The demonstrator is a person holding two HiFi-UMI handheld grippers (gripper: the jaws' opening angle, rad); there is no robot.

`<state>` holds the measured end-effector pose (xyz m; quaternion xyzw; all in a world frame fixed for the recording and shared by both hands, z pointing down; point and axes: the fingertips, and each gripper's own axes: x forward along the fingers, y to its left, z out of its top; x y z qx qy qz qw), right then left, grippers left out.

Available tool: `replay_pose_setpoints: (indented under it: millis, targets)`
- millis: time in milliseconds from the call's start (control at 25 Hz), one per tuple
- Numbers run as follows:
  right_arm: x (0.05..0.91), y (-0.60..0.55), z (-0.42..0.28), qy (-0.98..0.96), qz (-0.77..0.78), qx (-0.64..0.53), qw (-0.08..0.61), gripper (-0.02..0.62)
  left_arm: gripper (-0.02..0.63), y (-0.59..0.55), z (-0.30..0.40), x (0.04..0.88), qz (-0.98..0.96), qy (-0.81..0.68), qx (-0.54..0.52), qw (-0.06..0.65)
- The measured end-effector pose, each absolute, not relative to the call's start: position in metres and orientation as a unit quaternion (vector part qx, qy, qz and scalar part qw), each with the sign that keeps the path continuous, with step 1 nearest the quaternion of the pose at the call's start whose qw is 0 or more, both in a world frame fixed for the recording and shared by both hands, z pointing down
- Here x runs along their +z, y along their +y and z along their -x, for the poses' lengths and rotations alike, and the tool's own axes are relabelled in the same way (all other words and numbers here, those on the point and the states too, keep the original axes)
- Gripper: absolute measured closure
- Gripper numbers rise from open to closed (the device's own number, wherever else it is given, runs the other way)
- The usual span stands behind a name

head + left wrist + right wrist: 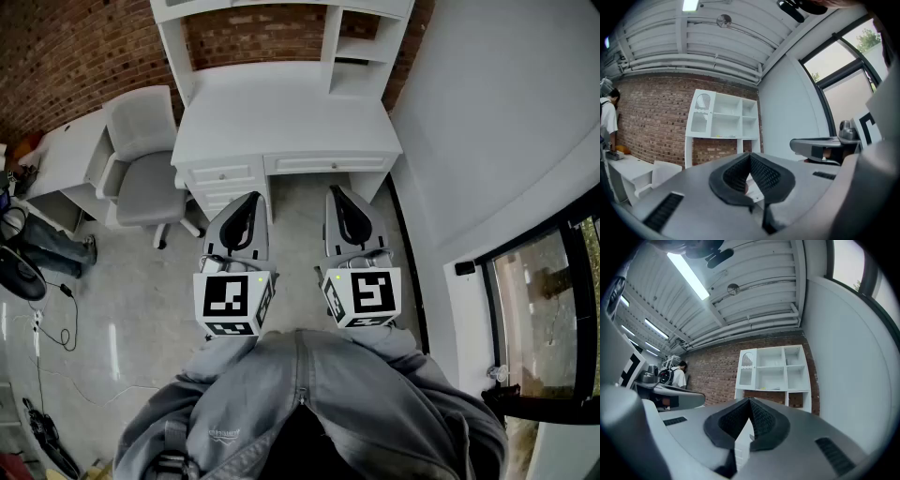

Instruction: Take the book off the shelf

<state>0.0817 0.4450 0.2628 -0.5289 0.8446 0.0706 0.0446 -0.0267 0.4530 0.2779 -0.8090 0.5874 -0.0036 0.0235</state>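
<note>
Both grippers are held side by side, low in front of the person's grey hooded top (300, 403), each pointing to 12 o'clock at the white desk (281, 112). The left gripper (252, 197) has its jaws pressed together, ribbed black pads meeting at the tip, with nothing between them. The right gripper (335, 191), just beside it at 3 o'clock, is closed the same way and is also empty. A marker cube sits at the rear of each. On the back of the desk, against the brick wall (75, 47), stands a white hutch (281, 19) of open compartments, well apart from both grippers. The book (763, 389) shows only as a thin yellowish sliver lying flat on the lowest board of the hutch's middle compartment, too small to tell more; in the left gripper view the same sliver lies at 11 o'clock above the closed jaw tips. A white office chair (145, 159) stands at 10 o'clock from the grippers, just beside the desk's drawers, with a second white desk (66, 155) beyond it at 9 o'clock. A black fan (19, 272) and loose cables lie on the floor at 8 o'clock. A dark-framed window (544, 309) runs along the wall at 3 o'clock. A person in a white shirt (679, 376) stands far off by the brick wall.
</note>
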Motion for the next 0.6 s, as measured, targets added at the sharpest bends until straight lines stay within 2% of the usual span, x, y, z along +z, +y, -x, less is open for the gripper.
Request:
replay_pose_setpoints:
  millis: [600]
  targets:
    - [0.270,0.430,-0.121,0.852,0.518,0.057,0.055,0.571,0.598,0.443,-0.011,0.279,0.799,0.600,-0.008,0.030]
